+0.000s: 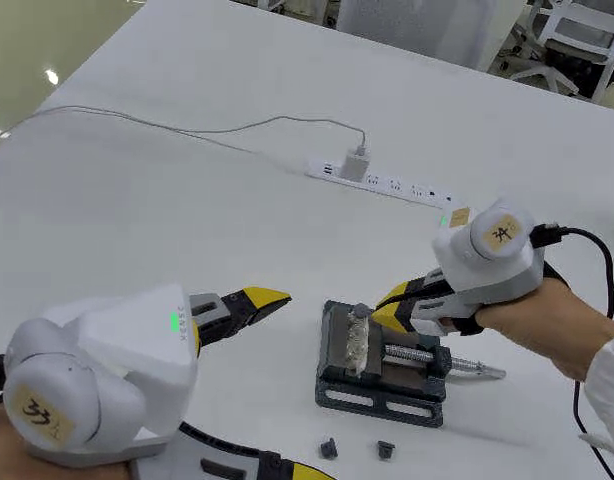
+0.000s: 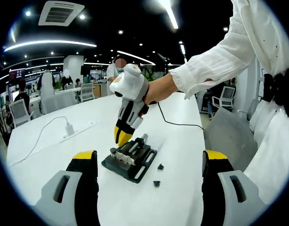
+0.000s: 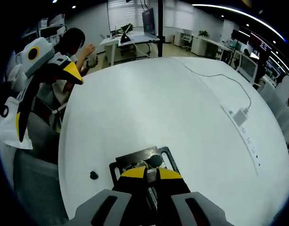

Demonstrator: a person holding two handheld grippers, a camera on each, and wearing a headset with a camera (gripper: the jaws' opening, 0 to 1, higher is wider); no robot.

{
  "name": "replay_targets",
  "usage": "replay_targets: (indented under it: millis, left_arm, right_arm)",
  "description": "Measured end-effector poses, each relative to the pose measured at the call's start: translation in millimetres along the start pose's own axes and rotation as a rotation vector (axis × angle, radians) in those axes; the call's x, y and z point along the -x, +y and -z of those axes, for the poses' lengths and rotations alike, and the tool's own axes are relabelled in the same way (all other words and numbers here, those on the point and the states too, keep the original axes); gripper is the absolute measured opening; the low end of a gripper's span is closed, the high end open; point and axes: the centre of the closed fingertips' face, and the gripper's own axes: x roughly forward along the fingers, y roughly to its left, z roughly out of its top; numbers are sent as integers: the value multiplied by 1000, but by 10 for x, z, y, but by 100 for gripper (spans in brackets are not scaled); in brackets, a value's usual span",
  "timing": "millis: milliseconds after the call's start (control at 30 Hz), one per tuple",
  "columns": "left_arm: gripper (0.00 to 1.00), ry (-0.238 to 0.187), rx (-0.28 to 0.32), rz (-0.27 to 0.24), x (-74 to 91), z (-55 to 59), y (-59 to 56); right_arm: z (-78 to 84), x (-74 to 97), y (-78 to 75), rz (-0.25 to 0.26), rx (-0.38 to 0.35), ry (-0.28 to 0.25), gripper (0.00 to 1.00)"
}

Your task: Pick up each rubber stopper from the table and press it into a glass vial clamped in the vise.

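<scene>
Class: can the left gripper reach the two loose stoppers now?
Probably yes: the left gripper is open, the stoppers lie on bare table ahead, and the right gripper is at the vise.

Both claws have white-grey shells and black jaws tipped in yellow; the left gripper [image 2: 149,154] carries a lit green lamp and a tan round label with black handwriting, the right gripper [image 3: 151,173] a similar tan label. Just ahead of the right gripper's tips: dark grey vise [image 1: 382,395] with silver screw, pale clear vial [image 1: 357,341], dark grey stopper [image 1: 359,311] on top. Ahead of the left gripper: two dark grey loose stoppers [image 1: 329,447] on the white table [image 1: 187,200]; beyond, a white power strip [image 1: 387,185] with one green light.
</scene>
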Motion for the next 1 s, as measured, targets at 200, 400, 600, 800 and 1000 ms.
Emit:
replay_targets:
  millis: [200, 400, 600, 800, 1000]
  left_arm:
    - [91, 8, -7, 5, 12, -3, -25]
    - [90, 17, -18, 5, 27, -20, -56]
    - [89, 30, -24, 8, 38, -13, -109]
    - [88, 40, -28, 6, 44, -15, -151]
    - [87, 61, -31, 16, 42, 25, -215]
  right_arm:
    - [-4, 150, 78, 20, 9, -46, 9]
    - [2, 346, 116, 56, -5, -109, 15]
    - [27, 530, 202, 84, -24, -166, 20]
    - [107, 707, 310, 108, -42, -214, 26]
    - [202, 888, 435, 135, -56, -268, 34]
